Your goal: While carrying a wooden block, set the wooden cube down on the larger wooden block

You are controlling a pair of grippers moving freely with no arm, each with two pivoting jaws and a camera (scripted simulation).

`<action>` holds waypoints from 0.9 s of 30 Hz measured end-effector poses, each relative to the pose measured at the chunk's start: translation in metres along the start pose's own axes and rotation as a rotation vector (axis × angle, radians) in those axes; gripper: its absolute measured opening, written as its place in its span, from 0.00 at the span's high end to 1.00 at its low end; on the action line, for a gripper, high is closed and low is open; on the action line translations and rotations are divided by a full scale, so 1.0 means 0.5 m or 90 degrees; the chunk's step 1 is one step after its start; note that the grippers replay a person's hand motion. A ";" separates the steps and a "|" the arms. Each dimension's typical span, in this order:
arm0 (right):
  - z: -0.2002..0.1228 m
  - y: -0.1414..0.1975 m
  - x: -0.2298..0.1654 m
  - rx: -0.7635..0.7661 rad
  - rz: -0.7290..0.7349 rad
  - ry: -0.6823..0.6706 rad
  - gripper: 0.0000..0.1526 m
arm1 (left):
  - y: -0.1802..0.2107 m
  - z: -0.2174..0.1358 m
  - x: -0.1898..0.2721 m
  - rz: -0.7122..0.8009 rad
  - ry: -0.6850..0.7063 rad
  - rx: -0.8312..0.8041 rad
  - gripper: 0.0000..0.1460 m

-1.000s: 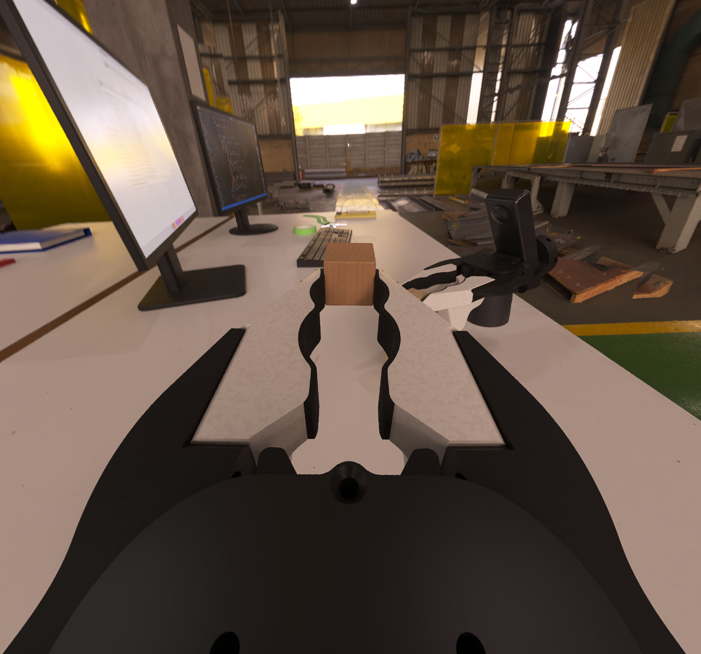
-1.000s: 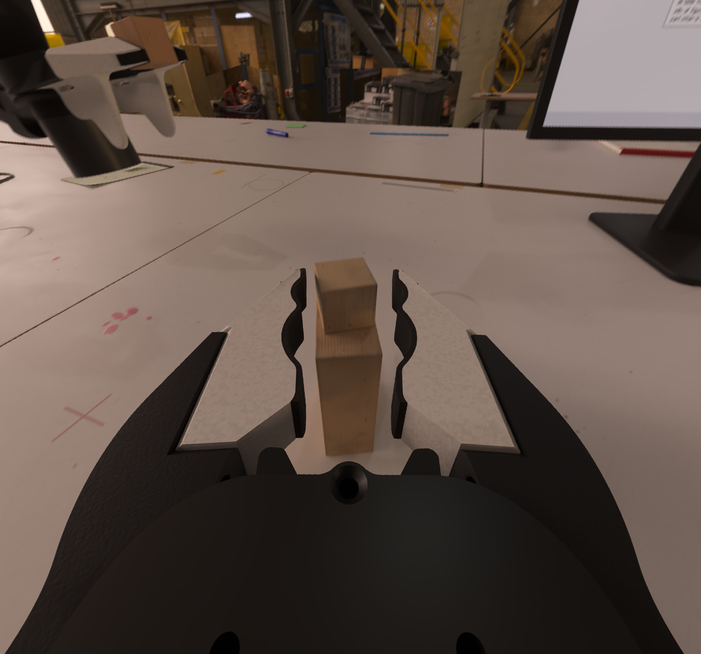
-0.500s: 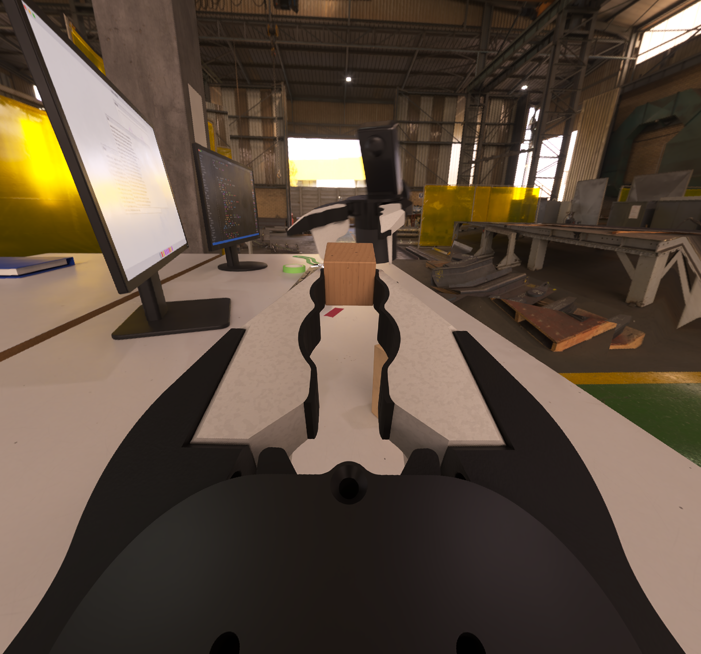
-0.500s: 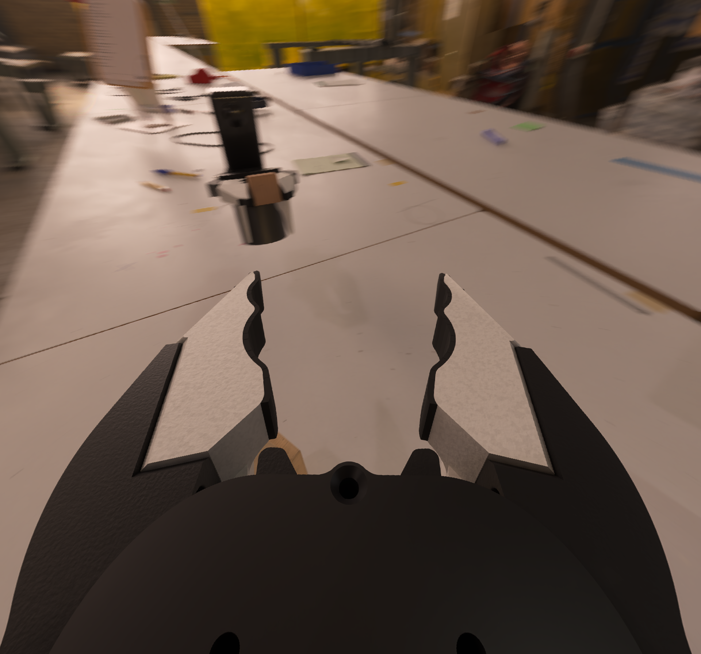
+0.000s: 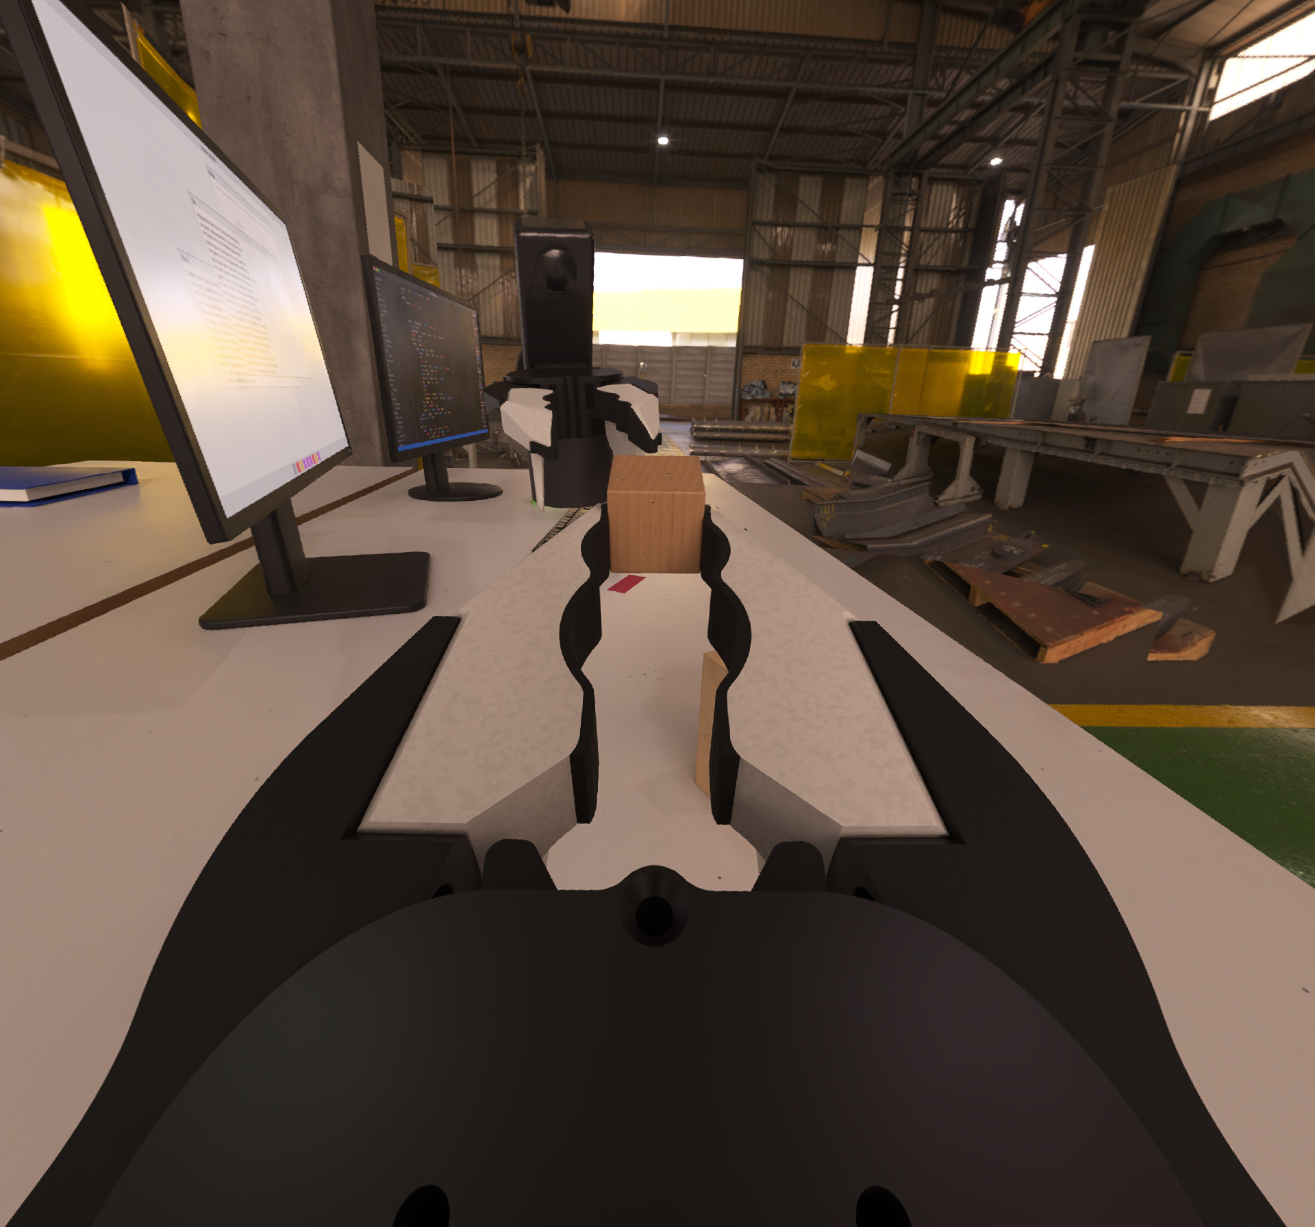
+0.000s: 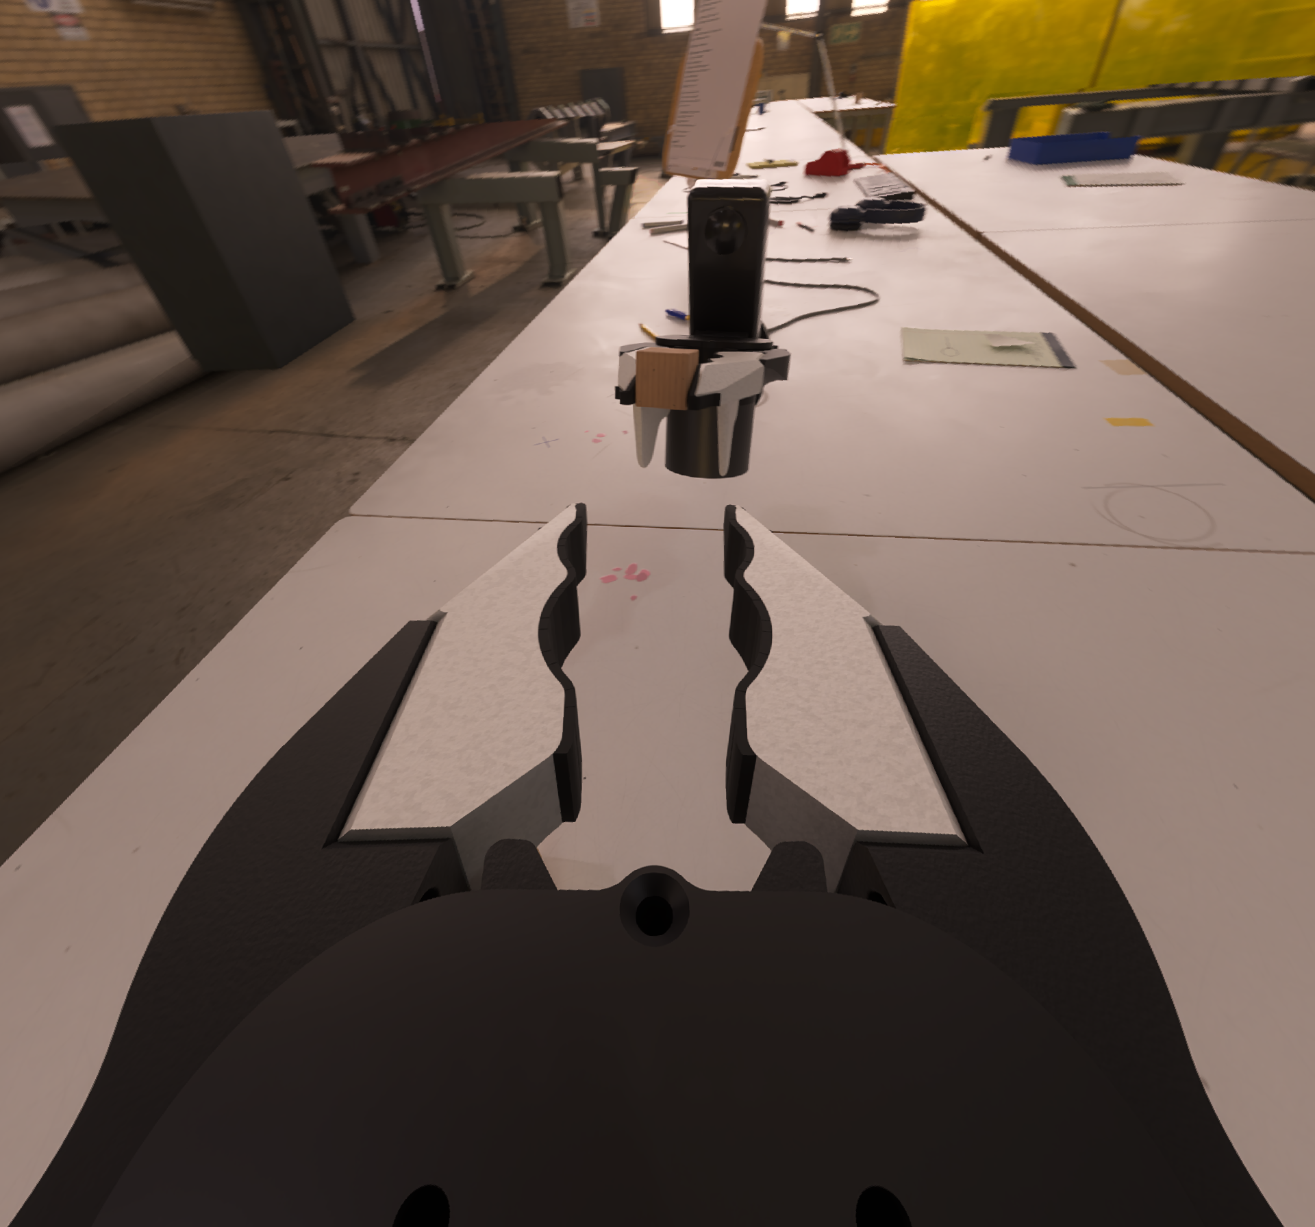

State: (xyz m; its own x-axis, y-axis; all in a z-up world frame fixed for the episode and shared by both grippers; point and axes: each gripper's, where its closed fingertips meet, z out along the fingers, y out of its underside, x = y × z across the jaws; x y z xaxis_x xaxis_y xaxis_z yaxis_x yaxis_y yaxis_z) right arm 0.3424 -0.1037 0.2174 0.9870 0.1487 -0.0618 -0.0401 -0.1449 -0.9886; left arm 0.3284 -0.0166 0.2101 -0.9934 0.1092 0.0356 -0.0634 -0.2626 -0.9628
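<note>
Two grippers face each other above a long white table (image 5: 178, 730). Nearest in the left wrist view, the left gripper (image 5: 655, 538) has its white fingers (image 5: 498, 680) drawn in against a wooden block (image 5: 655, 515), which sits clamped between the fingertips and clear of the tabletop. Below and between those fingers, a pale larger wooden block (image 5: 709, 723) stands on the table, only a narrow strip of it visible beside the right-hand finger; whether the wooden cube rests on it cannot be told. Beyond the held block, a small red mark (image 5: 626, 583) lies on the table surface. Farther off, the right gripper (image 5: 580, 424) hangs above the table with its fingers parted and nothing between them. To the left stand a large bright monitor (image 5: 178, 282) and, behind it, a smaller dark monitor (image 5: 430, 367).

Nearest in the right wrist view, the right gripper (image 6: 655, 524) shows a plain gap between its fingers (image 6: 491, 687), with bare tabletop and pink spots (image 6: 626, 575) seen through it. Farther along the table (image 6: 996, 694), the left gripper (image 6: 694, 385) appears with the wooden block (image 6: 665, 378) held at its tips. A black cable (image 6: 832, 307) lies beyond it.
</note>
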 end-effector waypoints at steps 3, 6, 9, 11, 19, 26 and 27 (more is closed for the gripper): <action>0.009 0.000 -0.001 -0.016 -0.010 -0.030 0.78 | 0.001 0.001 0.001 0.000 -0.002 0.001 0.83; 0.015 0.000 -0.004 -0.013 -0.028 -0.044 0.84 | 0.001 0.001 0.000 0.006 -0.006 0.000 0.83; 0.015 -0.001 -0.004 -0.002 -0.025 -0.064 0.85 | 0.000 0.001 -0.004 0.002 -0.009 0.000 0.83; 0.015 0.000 -0.005 -0.004 0.000 -0.089 0.86 | 0.000 0.001 -0.007 0.000 -0.015 0.000 0.83; 0.014 -0.001 -0.007 0.004 -0.018 -0.093 0.87 | -0.002 0.004 -0.002 0.004 -0.022 0.000 0.83; -0.005 -0.036 0.001 0.050 -0.060 -0.027 0.69 | 0.000 0.001 0.001 0.013 -0.022 -0.002 0.83; -0.011 -0.040 0.007 0.050 -0.071 0.006 0.67 | 0.000 0.000 0.000 0.013 -0.023 -0.001 0.83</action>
State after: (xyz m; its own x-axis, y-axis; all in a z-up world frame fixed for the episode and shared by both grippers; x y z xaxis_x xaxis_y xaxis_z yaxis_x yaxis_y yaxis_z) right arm 0.3476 -0.1057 0.2376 0.9873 0.1506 0.0504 0.0586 -0.0505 -0.9970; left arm 0.3283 -0.0165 0.2102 -0.9973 0.0688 0.0258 -0.0431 -0.2634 -0.9637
